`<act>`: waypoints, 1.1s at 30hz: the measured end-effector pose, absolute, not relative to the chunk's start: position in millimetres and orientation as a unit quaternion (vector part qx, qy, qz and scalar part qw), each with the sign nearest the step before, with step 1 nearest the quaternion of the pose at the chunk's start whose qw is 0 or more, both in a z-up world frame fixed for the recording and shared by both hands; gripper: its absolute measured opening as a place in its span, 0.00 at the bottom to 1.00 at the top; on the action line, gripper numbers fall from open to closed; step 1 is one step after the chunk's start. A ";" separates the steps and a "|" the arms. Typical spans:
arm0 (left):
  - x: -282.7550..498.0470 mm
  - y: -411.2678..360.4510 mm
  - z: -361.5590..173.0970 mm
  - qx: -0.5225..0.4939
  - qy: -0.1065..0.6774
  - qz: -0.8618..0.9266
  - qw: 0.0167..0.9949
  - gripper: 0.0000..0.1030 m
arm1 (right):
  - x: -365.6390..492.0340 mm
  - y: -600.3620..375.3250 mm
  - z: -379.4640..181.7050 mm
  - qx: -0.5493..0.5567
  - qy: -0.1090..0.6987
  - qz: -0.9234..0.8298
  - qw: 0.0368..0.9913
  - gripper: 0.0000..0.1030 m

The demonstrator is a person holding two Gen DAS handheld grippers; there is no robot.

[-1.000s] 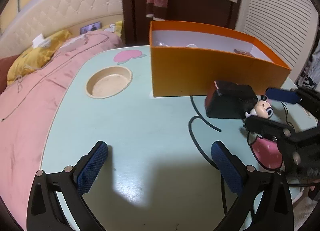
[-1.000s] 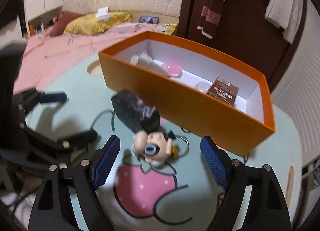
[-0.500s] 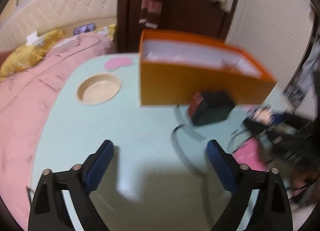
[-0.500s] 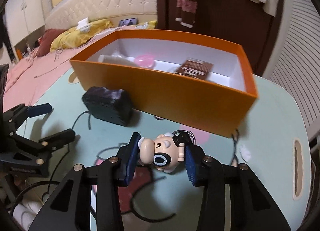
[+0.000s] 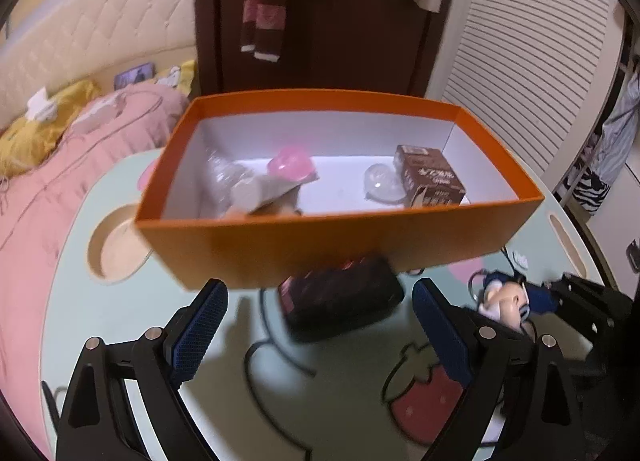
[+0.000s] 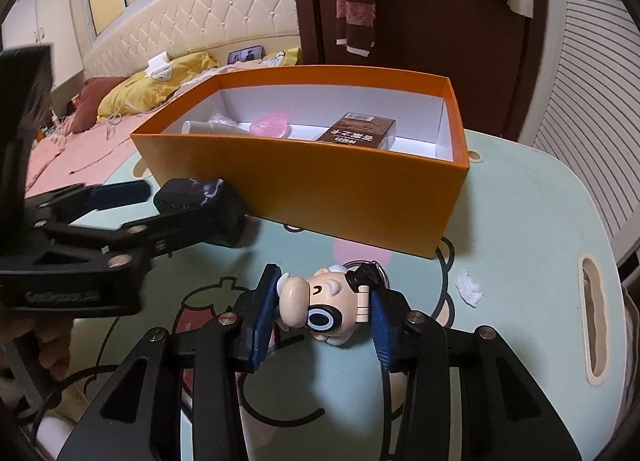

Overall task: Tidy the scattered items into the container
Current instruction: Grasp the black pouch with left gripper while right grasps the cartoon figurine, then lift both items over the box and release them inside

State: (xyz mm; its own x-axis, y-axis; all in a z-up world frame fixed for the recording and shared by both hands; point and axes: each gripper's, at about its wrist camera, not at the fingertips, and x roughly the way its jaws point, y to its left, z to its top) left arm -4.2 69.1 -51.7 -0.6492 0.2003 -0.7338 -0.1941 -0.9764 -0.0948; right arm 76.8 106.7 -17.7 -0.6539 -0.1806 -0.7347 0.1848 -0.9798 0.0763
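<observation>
The cartoon figure (image 6: 322, 309), a big-nosed head with one round dark eye, is clamped between the blue pads of the right gripper (image 6: 320, 315), above the pale green table (image 6: 520, 229) just in front of the orange box (image 6: 340, 189). Half a second ago it was pinched the same way but lower. A brown carton (image 6: 360, 135) inside the box carries pale lettering too small to read; a pink lid (image 5: 290, 165) lies beside it. The left gripper (image 5: 320, 335) is spread wide and empty around a black pouch (image 5: 340, 305) by the box wall, nearer than before.
</observation>
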 end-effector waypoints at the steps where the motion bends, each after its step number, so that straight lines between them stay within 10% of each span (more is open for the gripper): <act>1: -3.7 71.7 -54.7 -0.410 -0.002 0.905 0.109 0.91 | 76.8 107.4 -18.0 0.403 0.000 -0.909 0.102 0.42; 4: -5.9 76.7 -62.7 -0.428 0.003 0.896 0.115 0.60 | 76.6 110.2 -18.3 0.403 -0.005 -0.909 0.105 0.42; 33: -31.7 19.5 46.5 -0.297 -0.029 0.947 0.117 0.60 | 76.4 99.1 88.0 0.248 0.000 -0.953 0.174 0.42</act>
